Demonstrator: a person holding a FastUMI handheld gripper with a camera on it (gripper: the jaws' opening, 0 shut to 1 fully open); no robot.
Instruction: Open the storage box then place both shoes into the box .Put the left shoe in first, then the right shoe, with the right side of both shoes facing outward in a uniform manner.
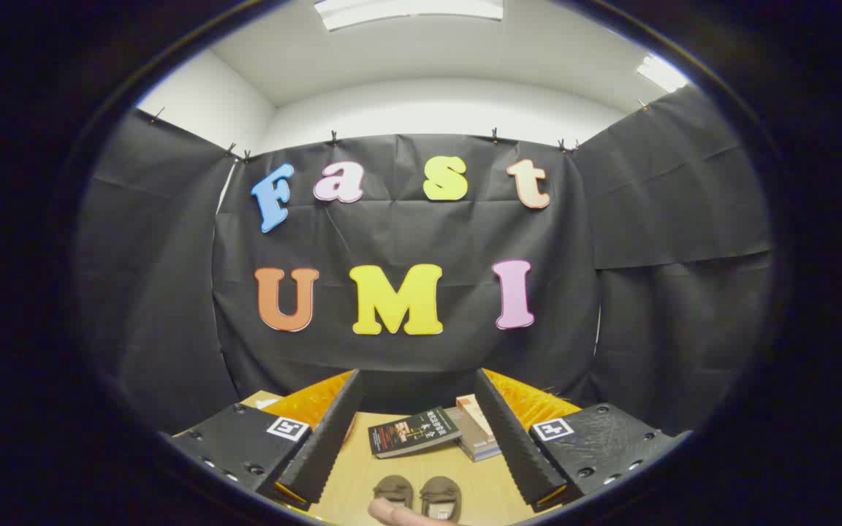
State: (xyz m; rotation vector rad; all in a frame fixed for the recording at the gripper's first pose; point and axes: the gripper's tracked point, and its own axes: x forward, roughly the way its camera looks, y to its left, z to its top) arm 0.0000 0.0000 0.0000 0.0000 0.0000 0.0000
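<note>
Two small brown shoes point(421, 494) stand side by side on the wooden table point(362, 478), low between my fingers and close to me. My gripper point(419, 391) is open and raised above the table, its fingers spread wide with nothing between them. A fingertip of a person's hand point(399, 513) touches the near end of the left shoe point(393, 490); the right shoe point(441, 497) sits next to it. An orange ridged thing point(531, 400), perhaps the storage box, lies beyond the fingers, mostly hidden behind them.
A dark-covered book point(414, 431) lies flat on the table beyond the shoes. To its right a small stack of books point(476, 431) rests against the right finger's line. The black cloth wall closes the booth on three sides.
</note>
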